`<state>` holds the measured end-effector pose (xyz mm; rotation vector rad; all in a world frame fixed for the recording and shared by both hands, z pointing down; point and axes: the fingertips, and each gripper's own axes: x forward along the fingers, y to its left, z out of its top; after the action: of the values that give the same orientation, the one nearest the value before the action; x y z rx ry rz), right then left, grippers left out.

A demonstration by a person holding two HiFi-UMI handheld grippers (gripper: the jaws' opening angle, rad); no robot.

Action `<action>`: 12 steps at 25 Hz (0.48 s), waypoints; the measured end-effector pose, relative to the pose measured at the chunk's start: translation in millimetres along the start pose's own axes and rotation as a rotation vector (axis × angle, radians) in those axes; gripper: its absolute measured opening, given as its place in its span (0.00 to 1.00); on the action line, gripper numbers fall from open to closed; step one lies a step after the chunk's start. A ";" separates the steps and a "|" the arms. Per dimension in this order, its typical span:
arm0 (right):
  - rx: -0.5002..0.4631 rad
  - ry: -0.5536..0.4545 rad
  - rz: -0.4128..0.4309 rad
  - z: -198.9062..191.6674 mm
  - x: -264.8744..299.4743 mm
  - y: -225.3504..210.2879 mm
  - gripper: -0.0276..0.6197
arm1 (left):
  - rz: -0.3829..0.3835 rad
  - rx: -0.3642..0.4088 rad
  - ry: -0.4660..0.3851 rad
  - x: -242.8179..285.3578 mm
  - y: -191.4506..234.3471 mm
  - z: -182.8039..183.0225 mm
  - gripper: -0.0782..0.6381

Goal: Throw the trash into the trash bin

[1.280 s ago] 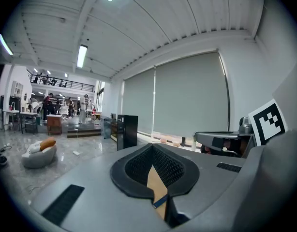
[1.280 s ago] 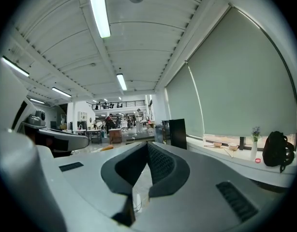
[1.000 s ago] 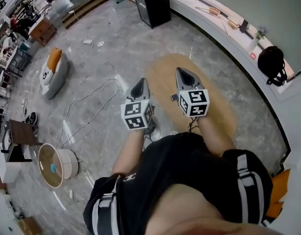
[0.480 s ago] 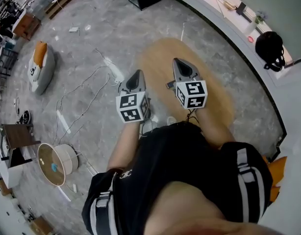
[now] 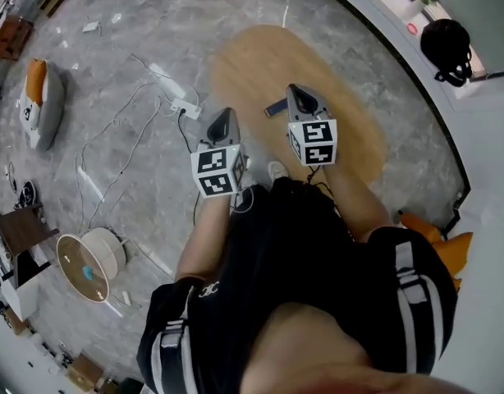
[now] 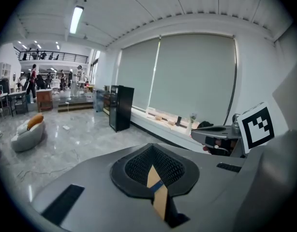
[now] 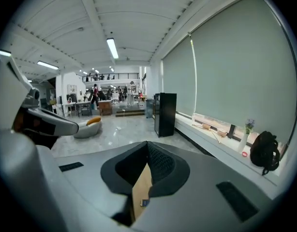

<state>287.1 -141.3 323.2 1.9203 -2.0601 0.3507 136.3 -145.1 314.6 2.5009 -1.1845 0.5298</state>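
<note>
A small dark flat object (image 5: 275, 109) on the oval light-wood surface (image 5: 252, 64) is too small to identify; the person's body hides that surface's near edge.

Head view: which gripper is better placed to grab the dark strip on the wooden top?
Likely right: the right gripper hangs beside the dark strip over the wooden top; the left gripper is farther off. Both shut.

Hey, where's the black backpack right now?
In the head view the black backpack sits at the upper right on the white window ledge; the right gripper view shows it at far right, beside a small vase.
</note>
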 end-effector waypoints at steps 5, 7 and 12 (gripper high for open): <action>-0.217 0.157 0.099 -55.9 27.4 3.8 0.06 | -0.015 -0.028 0.069 22.9 -3.1 -32.5 0.13; -0.334 0.225 0.198 -82.7 36.2 7.2 0.12 | -0.015 -0.040 0.089 31.8 -5.5 -43.5 0.13; -0.630 0.398 0.406 -146.8 58.8 0.0 0.30 | 0.001 -0.058 0.134 50.4 -3.4 -70.4 0.13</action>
<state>291.4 -140.1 481.3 0.9816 -1.9564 0.1257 155.1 -146.0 399.2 2.3766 -1.1343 0.6433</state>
